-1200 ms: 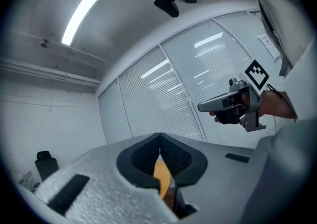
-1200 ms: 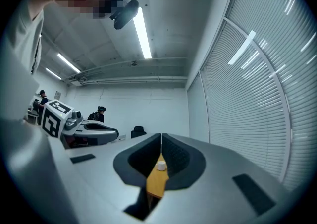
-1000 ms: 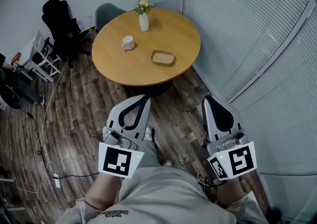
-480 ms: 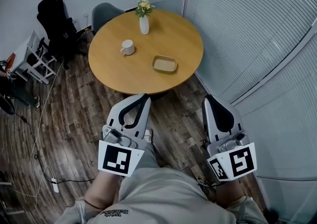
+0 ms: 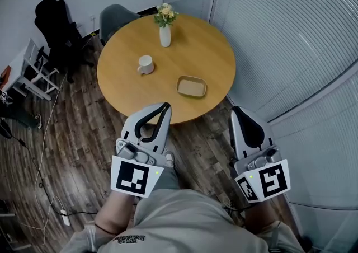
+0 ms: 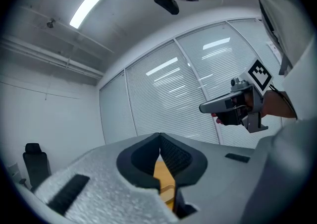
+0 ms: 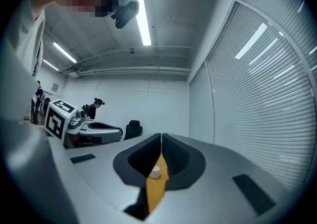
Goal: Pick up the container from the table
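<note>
Left gripper (image 5: 163, 106), right gripper (image 5: 235, 111): jaws together, empty. Shallow tan container (image 5: 192, 86), round bench (image 5: 120, 87): part right jaws first, then take near rim.

Seen from the head camera, the person holds the left gripper (image 5: 164, 107) at lower centre and the right gripper (image 5: 235, 112) at lower right, side by side and well apart, both pointing toward the top of the frame. Each gripper's jaws are closed tip to tip, gripping nothing. The left forearm (image 5: 113, 217) and right forearm (image 5: 258, 216) reach up from the bottom edge.
</note>
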Demonstrator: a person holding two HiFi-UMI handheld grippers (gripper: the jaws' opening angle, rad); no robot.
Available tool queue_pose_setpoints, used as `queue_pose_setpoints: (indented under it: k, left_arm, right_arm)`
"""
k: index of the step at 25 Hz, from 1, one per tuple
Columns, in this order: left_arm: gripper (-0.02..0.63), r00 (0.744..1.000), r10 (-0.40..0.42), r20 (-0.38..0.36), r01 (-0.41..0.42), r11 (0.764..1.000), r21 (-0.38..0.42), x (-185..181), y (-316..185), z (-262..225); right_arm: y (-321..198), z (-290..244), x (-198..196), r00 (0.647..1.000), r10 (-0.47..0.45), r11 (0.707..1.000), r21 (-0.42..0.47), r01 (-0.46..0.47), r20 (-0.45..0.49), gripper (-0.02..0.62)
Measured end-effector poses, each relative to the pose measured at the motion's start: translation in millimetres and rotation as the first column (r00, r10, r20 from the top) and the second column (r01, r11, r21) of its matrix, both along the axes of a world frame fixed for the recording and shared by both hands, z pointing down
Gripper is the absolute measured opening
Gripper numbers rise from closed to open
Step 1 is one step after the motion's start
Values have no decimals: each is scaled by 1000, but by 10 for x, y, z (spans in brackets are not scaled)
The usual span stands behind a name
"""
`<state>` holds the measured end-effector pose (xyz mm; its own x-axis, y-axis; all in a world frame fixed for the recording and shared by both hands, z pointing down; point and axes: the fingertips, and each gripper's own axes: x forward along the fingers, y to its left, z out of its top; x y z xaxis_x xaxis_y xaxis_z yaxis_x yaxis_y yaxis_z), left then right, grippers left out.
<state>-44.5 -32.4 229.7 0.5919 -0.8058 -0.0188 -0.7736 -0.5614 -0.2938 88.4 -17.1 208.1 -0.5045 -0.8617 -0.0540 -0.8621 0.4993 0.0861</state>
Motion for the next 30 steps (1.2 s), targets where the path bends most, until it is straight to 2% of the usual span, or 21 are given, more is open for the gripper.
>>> queue_pose_setpoints:
  k: [8, 19, 30]
  left_arm:
    - [20, 1000, 24, -11, -24, 1000, -9, -358, -804, -32]
    - [20, 998, 50, -23, -51, 999, -18, -809, -1508, 12]
    - [20, 998, 61, -28, -62, 997, -55, -713, -1772, 117]
  right_arm:
    - [-827, 39, -333, 999, 41, 999, -35, -41, -21, 29]
    - [-1490, 44, -759, 996, 83, 995, -52, -84, -26, 29]
    - [-1712, 106, -628, 994, 100, 991, -81, -102, -37, 29]
